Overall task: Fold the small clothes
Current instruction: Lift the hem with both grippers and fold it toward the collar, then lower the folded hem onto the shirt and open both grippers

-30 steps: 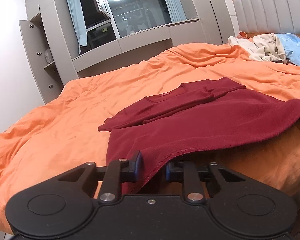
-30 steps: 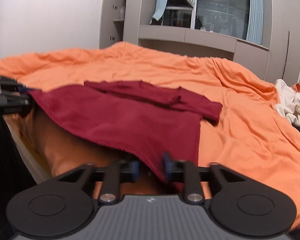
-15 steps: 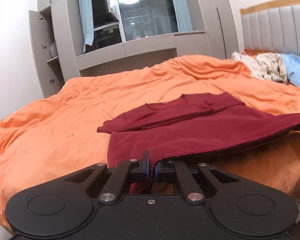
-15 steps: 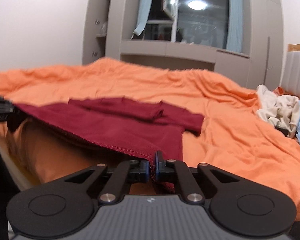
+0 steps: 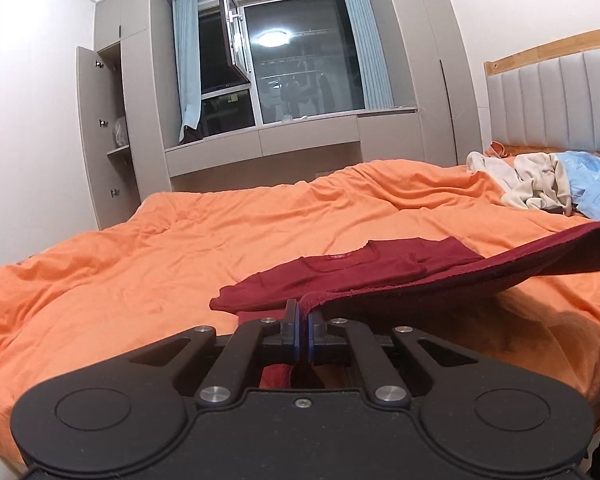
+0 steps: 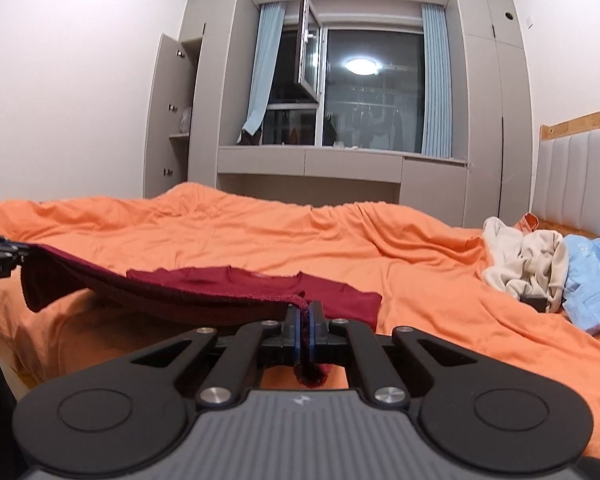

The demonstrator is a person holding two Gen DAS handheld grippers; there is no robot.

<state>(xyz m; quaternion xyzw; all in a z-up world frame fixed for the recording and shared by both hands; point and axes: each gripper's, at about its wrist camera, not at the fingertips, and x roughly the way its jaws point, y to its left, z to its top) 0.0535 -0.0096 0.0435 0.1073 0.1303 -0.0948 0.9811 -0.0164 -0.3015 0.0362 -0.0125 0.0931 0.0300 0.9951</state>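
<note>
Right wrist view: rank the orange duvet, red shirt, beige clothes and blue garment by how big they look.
1. orange duvet
2. red shirt, though nearness inflates it
3. beige clothes and blue garment: look alike, and the blue one is cut off, so unranked.

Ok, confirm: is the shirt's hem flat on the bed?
No, both grippers hold the shirt's hem lifted above the bed.

shirt (image 5: 384, 276) on bed (image 5: 140, 264) | clothes pile (image 5: 540, 184) right, behind | window (image 5: 300, 68) beyond

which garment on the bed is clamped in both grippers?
The dark red shirt; its hem is lifted off the bed. The cream and blue clothes lie untouched by the headboard.
</note>
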